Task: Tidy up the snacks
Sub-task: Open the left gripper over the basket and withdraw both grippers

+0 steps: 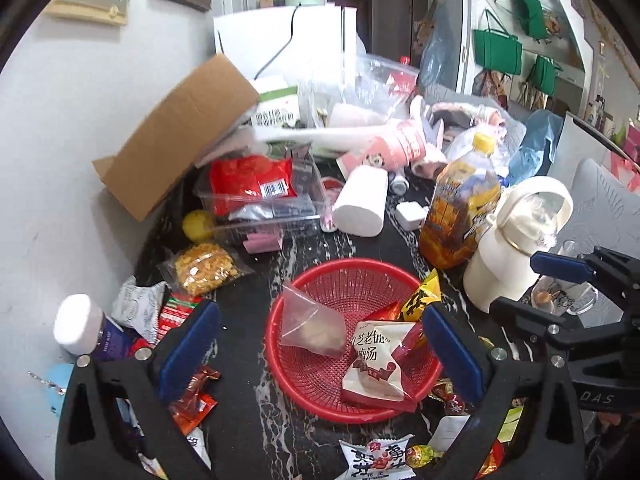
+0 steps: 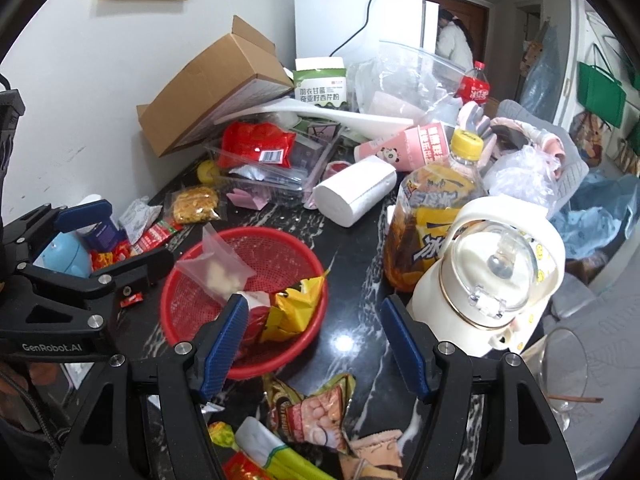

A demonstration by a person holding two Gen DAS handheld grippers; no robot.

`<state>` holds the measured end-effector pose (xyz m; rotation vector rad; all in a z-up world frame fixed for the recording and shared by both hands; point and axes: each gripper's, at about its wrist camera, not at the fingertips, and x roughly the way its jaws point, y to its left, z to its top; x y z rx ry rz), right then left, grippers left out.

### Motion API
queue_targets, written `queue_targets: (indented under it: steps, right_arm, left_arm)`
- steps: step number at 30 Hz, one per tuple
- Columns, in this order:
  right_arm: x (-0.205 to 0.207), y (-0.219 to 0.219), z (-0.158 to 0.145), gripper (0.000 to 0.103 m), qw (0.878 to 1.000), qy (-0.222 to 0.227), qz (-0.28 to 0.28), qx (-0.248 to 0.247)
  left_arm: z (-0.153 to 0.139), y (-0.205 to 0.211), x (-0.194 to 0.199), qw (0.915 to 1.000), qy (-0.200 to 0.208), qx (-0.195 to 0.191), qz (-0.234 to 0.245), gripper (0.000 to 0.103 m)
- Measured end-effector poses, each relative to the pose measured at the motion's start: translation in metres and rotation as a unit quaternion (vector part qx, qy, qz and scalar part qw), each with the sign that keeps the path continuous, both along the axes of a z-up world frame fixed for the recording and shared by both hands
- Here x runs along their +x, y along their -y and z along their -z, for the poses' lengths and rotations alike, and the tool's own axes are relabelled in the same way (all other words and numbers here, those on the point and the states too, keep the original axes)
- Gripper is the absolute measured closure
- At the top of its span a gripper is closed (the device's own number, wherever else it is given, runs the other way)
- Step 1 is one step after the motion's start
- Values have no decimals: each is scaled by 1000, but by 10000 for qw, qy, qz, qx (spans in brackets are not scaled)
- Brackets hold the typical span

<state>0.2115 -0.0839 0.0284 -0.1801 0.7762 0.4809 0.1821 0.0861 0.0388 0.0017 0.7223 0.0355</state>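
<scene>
Your red mesh basket (image 1: 304,380) sits on the black marble-veined tabletop (image 1: 244,420), holding four packets: a clear zip bag (image 1: 310,322) with its corner pointing toward the wall, a white-and-red sachet (image 1: 378,364) lying lengthwise toward you, one yellow, one red. Your left gripper (image 1: 320,354) hovers spread wide over the basket, holding nothing; your right gripper (image 2: 314,350) hangs spread and empty at its right rim. Beyond the basket stand one tea bottle (image 1: 460,208) and one cream kettle (image 1: 516,248).

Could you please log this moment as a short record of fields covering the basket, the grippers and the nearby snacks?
surface: black marble table
container: red basket
basket contents: clear zip bag, white-and-red packet, yellow packet
left gripper: open, empty, over basket
right gripper: open, empty, beside basket
loose snack: peanut packet
</scene>
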Motion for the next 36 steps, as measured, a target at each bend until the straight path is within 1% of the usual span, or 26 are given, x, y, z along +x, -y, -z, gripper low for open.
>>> queue_targets:
  steps: [4, 7, 15, 19, 24, 31, 36]
  right_arm:
    - [-13, 3, -8, 34, 10000, 98, -9, 7]
    - [-25, 6, -13, 34, 9999, 155, -6, 30]
    - [-58, 16, -22, 34, 9996, 261, 57, 38]
    - [-76, 22, -22, 34, 9995, 288, 122, 32]
    - [-102, 29, -21, 34, 9992, 352, 199, 20]
    - [-137, 40, -12, 34, 9986, 376, 367, -60]
    - [-159, 47, 1, 33, 9984, 250, 499, -68]
  left_arm:
    - [-10, 5, -16, 9999, 126, 106, 45, 1]
    - [-15, 10, -27, 9998, 104, 114, 113, 1]
    - [-22, 27, -59, 9994, 173, 195, 248, 1]
    - [-24, 36, -78, 9987, 208, 182, 426, 1]
    - [-23, 47, -99, 9978, 191, 205, 608, 1]
    - [-17, 56, -127, 9962, 123, 74, 856, 1]
    - [-10, 62, -143, 9952, 20, -58, 972, 1]
